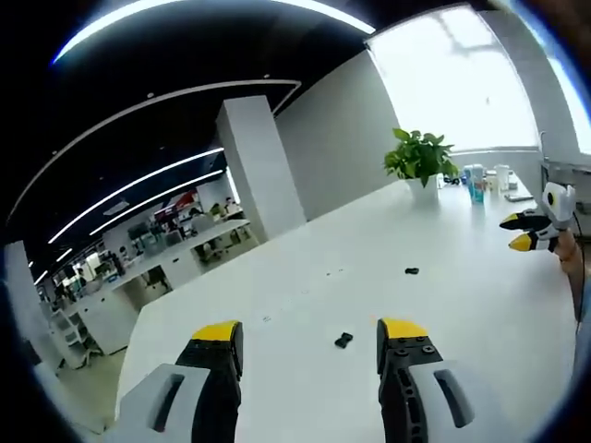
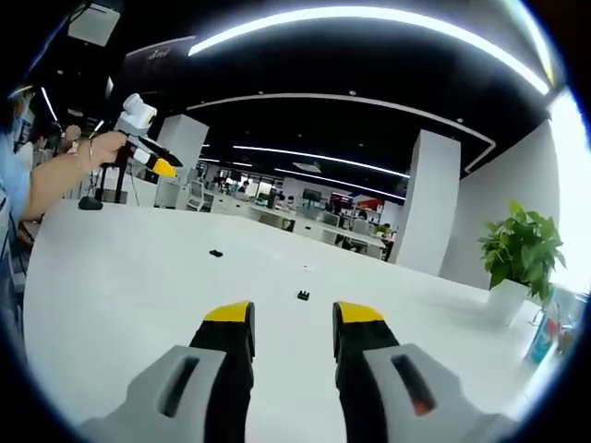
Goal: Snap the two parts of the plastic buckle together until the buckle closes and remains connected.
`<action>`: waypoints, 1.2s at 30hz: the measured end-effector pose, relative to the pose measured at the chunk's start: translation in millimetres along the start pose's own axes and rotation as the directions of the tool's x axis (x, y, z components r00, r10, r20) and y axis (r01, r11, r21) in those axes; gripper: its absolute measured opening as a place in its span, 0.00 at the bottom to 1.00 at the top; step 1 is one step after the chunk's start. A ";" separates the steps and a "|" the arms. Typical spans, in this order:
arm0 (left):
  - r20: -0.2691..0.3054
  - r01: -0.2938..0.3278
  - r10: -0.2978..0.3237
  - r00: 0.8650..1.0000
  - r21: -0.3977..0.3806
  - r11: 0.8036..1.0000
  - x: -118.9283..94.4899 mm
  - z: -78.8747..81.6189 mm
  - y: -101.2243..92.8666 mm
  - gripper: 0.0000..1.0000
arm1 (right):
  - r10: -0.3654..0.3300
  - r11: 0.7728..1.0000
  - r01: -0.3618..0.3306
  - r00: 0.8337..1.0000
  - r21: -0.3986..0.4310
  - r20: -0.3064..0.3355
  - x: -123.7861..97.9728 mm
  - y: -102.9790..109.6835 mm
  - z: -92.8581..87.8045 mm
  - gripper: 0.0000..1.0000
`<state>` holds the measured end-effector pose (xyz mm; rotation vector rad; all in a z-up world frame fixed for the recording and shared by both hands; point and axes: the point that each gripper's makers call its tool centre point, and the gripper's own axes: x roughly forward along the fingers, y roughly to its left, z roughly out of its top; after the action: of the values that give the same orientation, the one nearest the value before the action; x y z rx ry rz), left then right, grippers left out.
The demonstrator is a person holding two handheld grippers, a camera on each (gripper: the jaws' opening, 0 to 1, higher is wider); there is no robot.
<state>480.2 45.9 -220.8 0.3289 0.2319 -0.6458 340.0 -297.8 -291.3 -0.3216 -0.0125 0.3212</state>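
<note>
Two small black buckle parts lie apart on the white table (image 1: 305, 277). The nearer buckle part (image 1: 343, 340) rests just ahead of my left gripper (image 1: 310, 332), between its yellow-tipped jaws, which stand open and hold nothing. The second buckle part (image 1: 412, 271) lies farther off. In the right gripper view that second part (image 2: 302, 295) sits just beyond my open right gripper (image 2: 294, 314), and the other part (image 2: 215, 253) lies farther left. The right gripper (image 1: 517, 232) shows at the right edge of the left gripper view. A hand holds the left gripper (image 2: 157, 159) raised at upper left.
A potted plant (image 1: 420, 157) stands at the table's far end near the window, also seen as the plant (image 2: 520, 249). Bottles and small items (image 1: 478, 180) are beside it. A small black stand (image 2: 90, 203) sits at the table's far left. Office desks lie beyond.
</note>
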 end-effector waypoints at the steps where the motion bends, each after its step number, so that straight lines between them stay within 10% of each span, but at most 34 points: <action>1: -0.001 0.001 -0.001 1.000 0.000 1.000 1.3 -0.1 0.0 0.58 | 0.001 1.000 -0.001 1.000 -0.001 0.001 0.0 0.1 0.2 0.33; 36: -0.174 0.079 -0.075 0.982 0.014 0.997 45.0 -21.4 -9.0 0.63 | 0.022 0.999 -0.023 0.999 -0.036 -0.029 1.4 4.7 -4.3 0.33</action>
<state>507.2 22.4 -256.6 0.3987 0.4065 -0.6970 340.2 -294.5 -296.9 -0.3630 0.0131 0.3392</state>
